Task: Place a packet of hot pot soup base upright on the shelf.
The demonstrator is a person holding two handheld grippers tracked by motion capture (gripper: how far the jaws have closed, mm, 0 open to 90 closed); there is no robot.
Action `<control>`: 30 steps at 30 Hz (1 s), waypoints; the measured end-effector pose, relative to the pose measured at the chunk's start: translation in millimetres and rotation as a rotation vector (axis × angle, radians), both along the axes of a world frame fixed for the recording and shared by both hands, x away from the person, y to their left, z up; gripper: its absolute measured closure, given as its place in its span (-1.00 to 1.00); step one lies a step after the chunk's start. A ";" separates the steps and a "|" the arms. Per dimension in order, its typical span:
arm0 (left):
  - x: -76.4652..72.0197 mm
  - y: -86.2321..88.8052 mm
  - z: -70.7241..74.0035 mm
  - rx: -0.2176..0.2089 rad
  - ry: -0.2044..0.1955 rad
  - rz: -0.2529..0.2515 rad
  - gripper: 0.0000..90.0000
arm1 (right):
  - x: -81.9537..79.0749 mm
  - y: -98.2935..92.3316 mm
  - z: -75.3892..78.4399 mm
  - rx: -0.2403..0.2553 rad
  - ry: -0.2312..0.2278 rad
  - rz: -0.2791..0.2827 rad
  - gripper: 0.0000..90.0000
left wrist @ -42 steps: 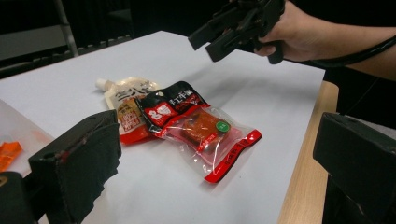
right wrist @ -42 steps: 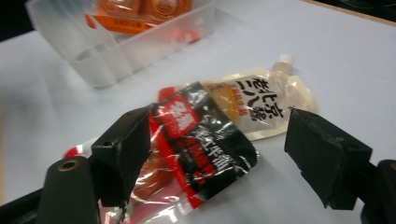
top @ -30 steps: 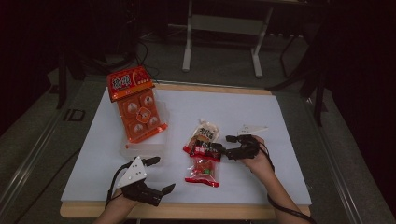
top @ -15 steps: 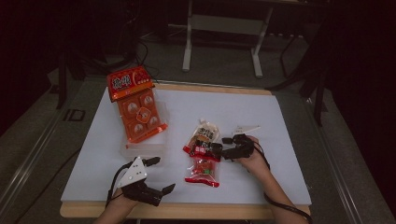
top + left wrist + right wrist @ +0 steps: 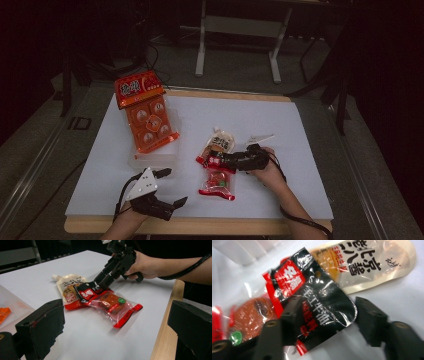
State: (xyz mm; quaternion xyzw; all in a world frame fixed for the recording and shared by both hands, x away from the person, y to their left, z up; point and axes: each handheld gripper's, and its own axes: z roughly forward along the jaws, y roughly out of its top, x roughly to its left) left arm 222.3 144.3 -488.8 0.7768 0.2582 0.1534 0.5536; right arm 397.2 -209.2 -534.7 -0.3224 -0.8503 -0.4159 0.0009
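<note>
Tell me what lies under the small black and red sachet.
The black and red sachet overlaps the cream spouted sauce pouch and the clear red-edged packet. Their covered parts are hidden, and so is anything beneath.

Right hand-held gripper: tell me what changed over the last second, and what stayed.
The right hand-held gripper sank slightly toward the black sachet. Its jaws have just been closing with the sachet's edge between them; one jaw lies over the sachet, the other stands clear beside it, so no firm grip shows yet. The left hand-held gripper, red clear pack, beige pouch and orange blister pack stayed put.
</note>
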 end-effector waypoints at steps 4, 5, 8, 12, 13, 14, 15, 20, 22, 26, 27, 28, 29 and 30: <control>0.1 0.0 0.4 -0.003 -0.001 0.001 -0.97 | -0.6 -0.3 5.6 -0.019 -0.014 -0.008 0.42; 0.1 0.0 0.3 -0.004 0.000 0.001 -0.97 | -0.6 -0.7 7.5 -0.020 -0.018 -0.007 0.55; 0.1 -0.2 0.2 -0.002 0.000 0.001 -0.97 | -1.6 -0.7 11.7 -0.034 -0.021 0.006 0.89; 0.3 -0.7 -0.1 -0.020 0.008 -0.004 -0.97 | -4.6 2.0 14.6 -0.053 -0.016 0.015 1.00; 0.4 -0.8 -0.3 -0.020 0.008 -0.005 -0.97 | -5.8 2.6 15.6 -0.055 -0.025 0.017 1.00; 0.4 -1.0 -0.5 -0.024 0.009 -0.006 -0.97 | -7.1 3.1 16.9 -0.058 -0.031 0.015 1.00; 0.4 -1.2 -0.9 -0.027 0.013 -0.007 -0.97 | -8.2 3.5 18.2 -0.061 -0.034 0.014 1.00; 0.7 -1.9 -1.3 -0.037 0.011 -0.008 -0.97 | -15.4 5.9 27.1 -0.060 -0.077 0.016 1.00; 0.9 -1.9 -1.2 -0.035 0.008 -0.009 -0.97 | -18.3 5.6 32.1 -0.054 -0.096 0.017 1.00; 1.7 -2.3 -2.8 0.004 -0.015 0.008 -0.97 | -25.2 7.4 42.4 -0.052 -0.135 0.029 1.00; 2.2 -2.1 -3.3 0.006 -0.017 0.009 -0.97 | -27.1 8.0 44.7 -0.054 -0.144 0.030 1.00; 2.7 -1.7 -3.7 -0.003 -0.021 0.007 -0.97 | -28.7 8.7 46.8 -0.056 -0.154 0.034 1.00; 3.0 -1.4 -3.6 -0.006 -0.023 0.010 -0.97 | -30.4 9.2 48.8 -0.058 -0.165 0.036 1.00; 3.2 -0.9 -3.2 -0.008 -0.027 0.016 -0.95 | -32.0 9.6 50.6 -0.057 -0.170 0.039 1.00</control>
